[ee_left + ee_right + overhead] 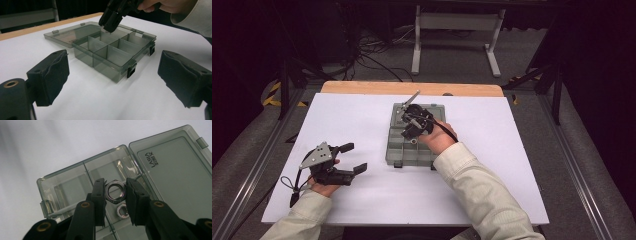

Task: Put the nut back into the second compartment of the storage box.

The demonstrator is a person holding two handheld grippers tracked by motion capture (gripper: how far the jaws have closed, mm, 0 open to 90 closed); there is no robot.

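Got the nut (114, 191) pinched in my right gripper (114, 192) fingers — box (395, 150) compartment sits straight below, second nut (122, 210) already inside. Left gripper (353, 157) idles wide open — near the surface's left edge.

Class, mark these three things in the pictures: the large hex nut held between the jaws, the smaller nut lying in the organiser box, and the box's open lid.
large hex nut (114, 191), right gripper view, on its upper metal ring.
smaller nut (122, 210), right gripper view, on its rim.
open lid (175, 175), right gripper view, on its flat inner panel.
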